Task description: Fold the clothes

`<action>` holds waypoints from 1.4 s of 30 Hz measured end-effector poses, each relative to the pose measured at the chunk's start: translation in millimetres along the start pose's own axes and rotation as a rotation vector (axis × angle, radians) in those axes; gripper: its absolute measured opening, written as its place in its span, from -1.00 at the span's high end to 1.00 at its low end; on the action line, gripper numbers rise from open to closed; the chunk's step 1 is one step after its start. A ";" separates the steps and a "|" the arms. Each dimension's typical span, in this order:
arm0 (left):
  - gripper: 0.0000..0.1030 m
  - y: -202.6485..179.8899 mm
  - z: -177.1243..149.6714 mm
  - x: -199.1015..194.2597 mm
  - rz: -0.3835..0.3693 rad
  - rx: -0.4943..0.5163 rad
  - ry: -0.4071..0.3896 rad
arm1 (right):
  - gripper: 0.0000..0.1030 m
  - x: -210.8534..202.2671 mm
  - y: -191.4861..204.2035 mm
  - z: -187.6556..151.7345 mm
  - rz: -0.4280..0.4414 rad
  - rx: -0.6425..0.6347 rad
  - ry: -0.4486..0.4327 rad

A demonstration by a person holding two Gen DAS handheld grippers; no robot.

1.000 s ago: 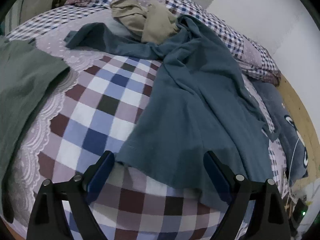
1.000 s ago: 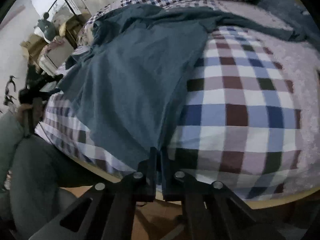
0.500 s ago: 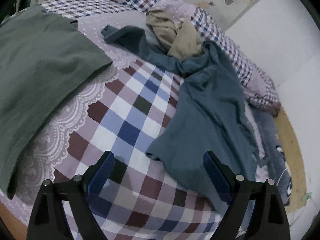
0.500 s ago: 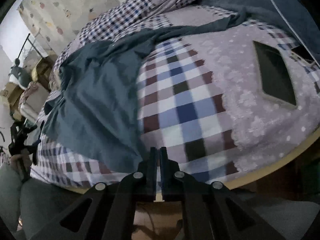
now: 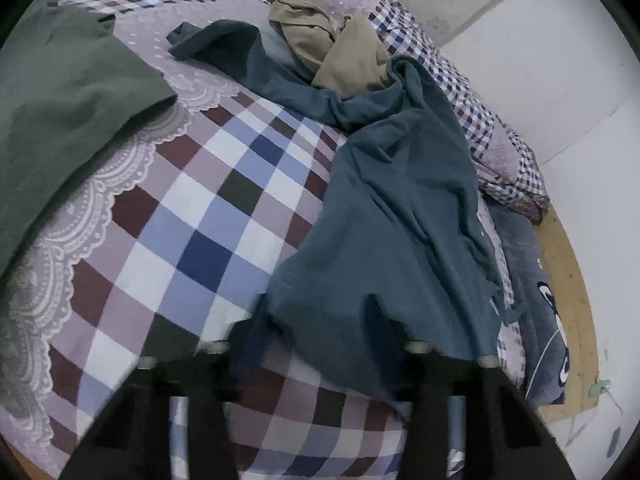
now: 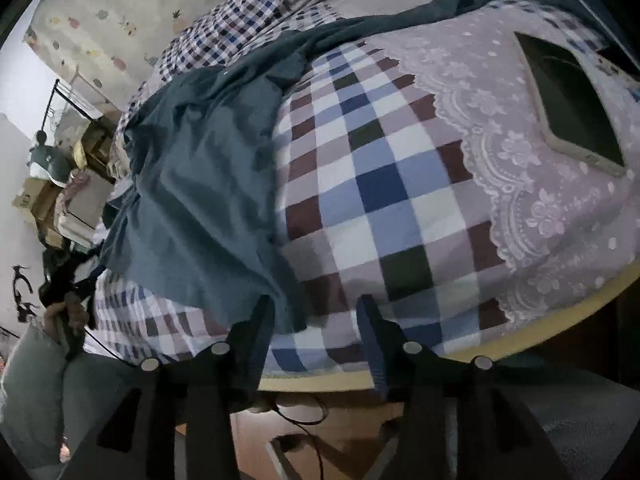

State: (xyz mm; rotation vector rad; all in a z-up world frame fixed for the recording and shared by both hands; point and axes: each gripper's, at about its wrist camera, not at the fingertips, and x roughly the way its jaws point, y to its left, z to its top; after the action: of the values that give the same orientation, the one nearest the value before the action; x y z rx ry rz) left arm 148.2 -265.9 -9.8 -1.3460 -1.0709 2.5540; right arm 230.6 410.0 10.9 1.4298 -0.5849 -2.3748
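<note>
A teal garment (image 5: 400,200) lies crumpled along the right side of the checked bedspread (image 5: 192,240), its sleeve stretched towards the head of the bed. Its near hem drapes over my left gripper (image 5: 316,328), which is blurred and open, with the cloth between the fingers. The right wrist view shows the same teal garment (image 6: 200,184) on the left. My right gripper (image 6: 316,320) stands open at the bed's edge, its left finger (image 6: 262,320) touching the hem corner. Nothing is held.
A dark green garment (image 5: 60,100) lies flat at the left. A beige garment (image 5: 332,44) is bunched by the pillows. A phone (image 6: 568,104) rests on the lace-patterned cover. A grey-blue blanket (image 5: 536,300) hangs off the right side. Boxes (image 6: 40,200) stand beyond the bed.
My right gripper, shut on the teal hem before, has opened and let it go. My left gripper's fingers have drawn closer together around the hem.
</note>
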 end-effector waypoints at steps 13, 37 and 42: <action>0.92 -7.8 -20.5 -71.8 -0.054 0.045 -0.154 | 0.95 -23.1 21.8 5.7 -0.076 -0.142 -0.077; 0.86 -42.3 -129.5 -112.5 0.041 0.132 0.072 | 0.90 -110.8 -13.7 11.9 -0.358 -0.117 -0.013; 0.03 -30.6 -126.3 -127.3 0.039 0.078 0.039 | 0.58 -131.7 -21.3 20.7 -0.444 -0.071 -0.093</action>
State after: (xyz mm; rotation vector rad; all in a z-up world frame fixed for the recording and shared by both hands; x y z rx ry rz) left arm 313.1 -218.6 50.5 -1.4054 -0.9375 2.5560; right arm 271.0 492.7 109.7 1.5542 -0.2130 -2.7783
